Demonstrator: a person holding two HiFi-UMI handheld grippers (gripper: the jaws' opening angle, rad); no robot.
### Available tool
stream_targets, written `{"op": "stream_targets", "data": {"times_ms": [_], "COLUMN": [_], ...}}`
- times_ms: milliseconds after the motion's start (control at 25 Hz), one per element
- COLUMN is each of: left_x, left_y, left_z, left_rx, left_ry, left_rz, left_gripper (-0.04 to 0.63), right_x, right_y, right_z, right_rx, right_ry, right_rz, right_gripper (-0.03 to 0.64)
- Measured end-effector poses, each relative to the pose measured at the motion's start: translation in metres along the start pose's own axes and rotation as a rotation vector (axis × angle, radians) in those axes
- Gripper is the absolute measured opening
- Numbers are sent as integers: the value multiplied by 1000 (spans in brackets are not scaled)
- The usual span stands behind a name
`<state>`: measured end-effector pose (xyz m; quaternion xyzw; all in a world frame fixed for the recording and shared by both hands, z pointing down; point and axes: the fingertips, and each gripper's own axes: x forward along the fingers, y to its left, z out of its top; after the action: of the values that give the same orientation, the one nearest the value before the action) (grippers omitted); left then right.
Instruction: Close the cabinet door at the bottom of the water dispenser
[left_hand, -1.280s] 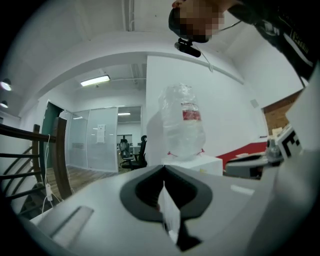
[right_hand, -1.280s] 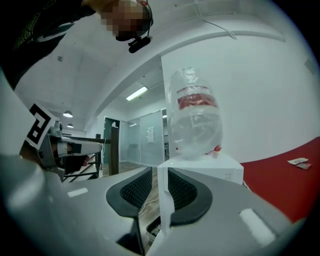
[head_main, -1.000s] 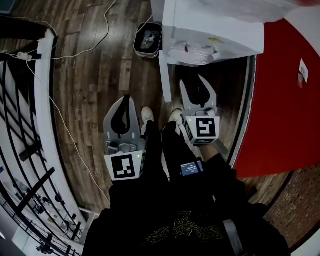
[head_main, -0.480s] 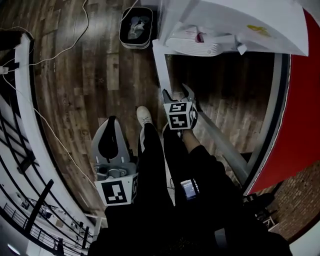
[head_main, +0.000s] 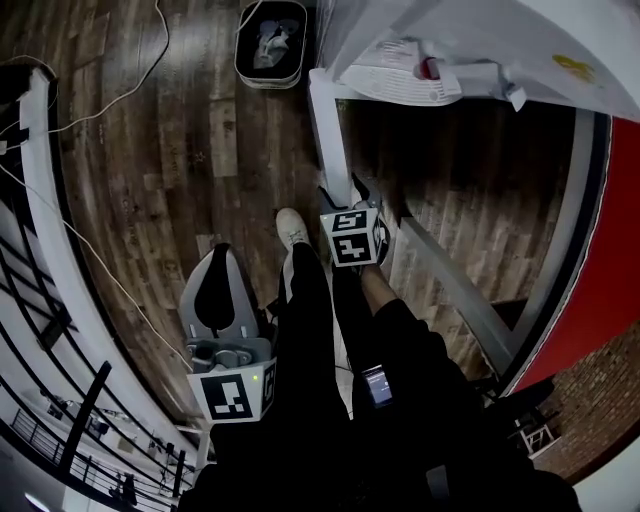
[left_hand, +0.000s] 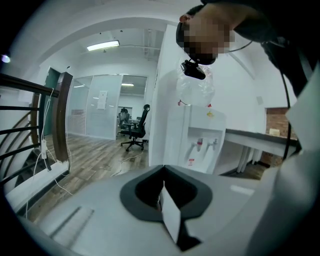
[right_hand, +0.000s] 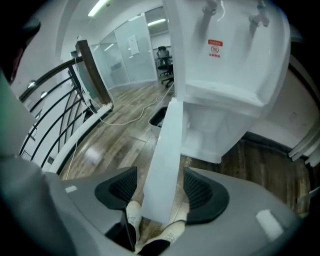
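Note:
The white water dispenser (head_main: 480, 40) stands at the top right, and its bottom cabinet door (head_main: 328, 130) swings out toward me as a narrow white slab seen edge-on. My right gripper (head_main: 340, 188) points steeply down at the door's free end. In the right gripper view the door's edge (right_hand: 162, 150) runs between the black pads (right_hand: 200, 192) of the right gripper (right_hand: 161, 175), with a gap on each side; the jaws are open. My left gripper (head_main: 222, 250) hangs shut and empty at the lower left, away from the door. The left gripper (left_hand: 162, 172) faces the dispenser (left_hand: 205, 140).
A black waste bin (head_main: 270, 45) sits on the wood floor left of the dispenser. A railing (head_main: 40, 200) and a white cable (head_main: 110, 100) run along the left. A red panel (head_main: 610, 250) and a grey bar (head_main: 460, 290) are at the right. My shoe (head_main: 292, 228) is near the door.
Both grippers came down. The right one tipped steeply downward, opened its jaws and now straddles the door's edge. The left one stayed shut.

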<state>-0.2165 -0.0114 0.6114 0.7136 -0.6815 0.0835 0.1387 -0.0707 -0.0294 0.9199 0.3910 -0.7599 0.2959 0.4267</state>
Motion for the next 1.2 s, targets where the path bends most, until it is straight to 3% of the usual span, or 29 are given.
{"op": "stream_targets", "data": {"times_ms": [200,480,680,960,1200], "left_x": [7,3,2,0,0], "left_y": [0,4,-1,-14,-22], "left_z": [-1,-8,-11,-20,-31], "left_rx": [-17,-17,-23,-47,-27], "left_ry": [2,35,44,55,122], "left_rz": [-14,-1,-7,-27,-28], "left_gripper": [6,6,6,6,6], "right_x": [7,-1,-7,-1,3], "right_y": [-6,-37,-94,-172,-220], "right_z": [-16,-23,-26,-1,24], "right_rx": [-11,-54,-61,-245,-379], "right_ry": [60,75,84,70,60], "right_rz": [-21,-66,-140,-228,-284], "right_gripper": [224,215,225,270,296]}}
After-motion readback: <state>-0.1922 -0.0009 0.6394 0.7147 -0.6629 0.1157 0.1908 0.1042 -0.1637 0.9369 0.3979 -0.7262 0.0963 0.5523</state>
